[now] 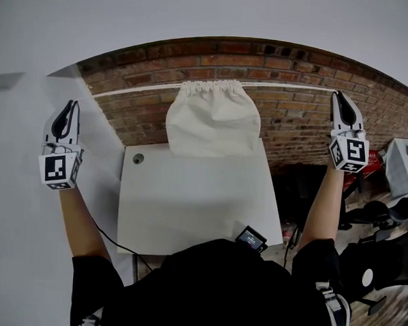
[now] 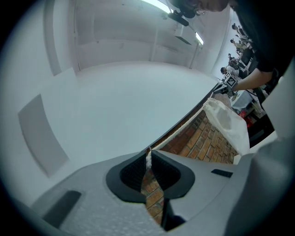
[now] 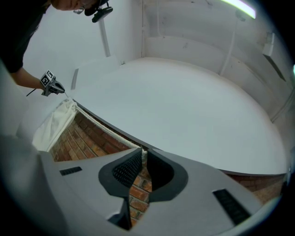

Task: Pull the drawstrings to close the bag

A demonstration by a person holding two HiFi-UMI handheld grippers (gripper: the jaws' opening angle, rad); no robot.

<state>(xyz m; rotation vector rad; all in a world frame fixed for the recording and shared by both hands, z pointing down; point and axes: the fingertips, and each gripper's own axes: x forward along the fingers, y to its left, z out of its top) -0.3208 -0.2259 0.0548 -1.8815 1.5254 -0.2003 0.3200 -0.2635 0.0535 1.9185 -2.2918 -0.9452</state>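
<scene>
The bag [image 1: 213, 122] is seen at upper centre of the head view, at the far edge of the white table [image 1: 188, 206] and against the brick wall [image 1: 295, 123]. Whether it rests on the table or hangs from the cords cannot be told. Its mouth [image 1: 215, 88] is bunched into tight pleats at the top. No opening is seen, though the very top cannot be checked closely.

The left drawstring [image 2: 179, 131] is stretched from the mouth toward the left of the frame, and the right drawstring [image 3: 124, 142] toward the right. Both are drawn as near-straight lines across the brick, with no slack seen.

The left gripper [image 2: 148, 156] is clamped on the end of the left drawstring, the cord pinched between the ribbed pads [image 2: 133, 171] and the jaws nearly together. The right gripper [image 3: 141, 156] is clamped likewise on the right drawstring. In the head view both grippers are held wide, well apart from the bag, at mid-left and upper right.

Progress, as judged: the pull is at or near its end, with the mouth cinched and the cords taut. What is left is perhaps a last tug if any gap remains, then release of the cords.
</scene>
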